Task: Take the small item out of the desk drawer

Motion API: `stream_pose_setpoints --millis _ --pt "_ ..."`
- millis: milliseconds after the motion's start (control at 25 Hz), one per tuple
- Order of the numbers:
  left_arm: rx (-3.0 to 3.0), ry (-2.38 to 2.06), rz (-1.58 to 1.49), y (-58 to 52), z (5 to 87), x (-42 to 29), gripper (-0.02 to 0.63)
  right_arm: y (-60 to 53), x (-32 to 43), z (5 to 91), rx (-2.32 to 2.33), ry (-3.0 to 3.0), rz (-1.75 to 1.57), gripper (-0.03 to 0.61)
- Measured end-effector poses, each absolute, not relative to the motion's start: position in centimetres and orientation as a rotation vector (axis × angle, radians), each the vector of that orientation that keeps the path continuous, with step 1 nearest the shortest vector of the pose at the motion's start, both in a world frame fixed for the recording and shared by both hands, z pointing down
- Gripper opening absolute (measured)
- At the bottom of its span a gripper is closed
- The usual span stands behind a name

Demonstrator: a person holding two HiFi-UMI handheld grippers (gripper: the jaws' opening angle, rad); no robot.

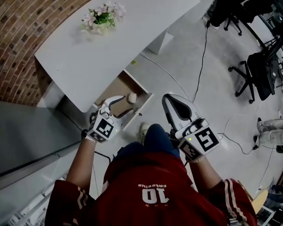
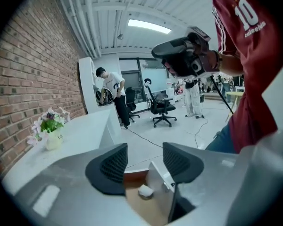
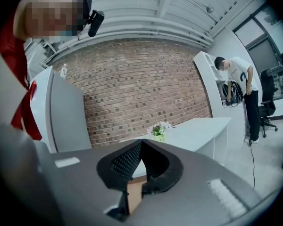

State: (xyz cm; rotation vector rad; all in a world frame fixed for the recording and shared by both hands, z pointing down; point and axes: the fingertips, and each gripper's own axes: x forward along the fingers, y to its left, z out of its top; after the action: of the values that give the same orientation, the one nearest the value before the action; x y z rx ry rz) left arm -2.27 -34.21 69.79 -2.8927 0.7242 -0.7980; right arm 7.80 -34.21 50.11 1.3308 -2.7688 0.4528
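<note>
Small item [image 1: 132, 97] in the open drawer [image 1: 141, 107] under the desk [image 1: 85, 55], flower pot [image 1: 103, 19] on the desk top

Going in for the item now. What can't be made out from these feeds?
Drawer back: head view, hidden under the desk top.
Drawer near corner: head view, covered by the left claw.
Item: too small in the head and left gripper views to tell what it is.
Drawer inside: right gripper view, blocked by the shut right claw; only a brown sliver shows.
</note>
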Motion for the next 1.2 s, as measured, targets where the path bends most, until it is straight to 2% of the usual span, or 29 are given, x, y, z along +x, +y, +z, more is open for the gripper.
stream_pose_setpoints --millis 360,640,1000,1200 --pt "-2.909 0.674 -0.937 -35.4 82.7 -2.1 0.242 -35.8 7.6 56.9 1.369 -2.792 0.451 0.003" --pt "-2.77 0.525 -1.187 -37.4 92.4 -1.9 0.258 -36.2 8.1 60.9 1.36 -2.793 0.447 0.003" --pt "-2.629 0.301 -1.362 -39.1 100.7 -0.8 0.262 -36.4 10.4 64.5 1.424 -2.791 0.447 0.003" --pt "-2.553 0.199 -1.466 -39.1 104.8 -1.1 0.296 -36.6 10.2 66.7 1.416 -2.802 0.451 0.003"
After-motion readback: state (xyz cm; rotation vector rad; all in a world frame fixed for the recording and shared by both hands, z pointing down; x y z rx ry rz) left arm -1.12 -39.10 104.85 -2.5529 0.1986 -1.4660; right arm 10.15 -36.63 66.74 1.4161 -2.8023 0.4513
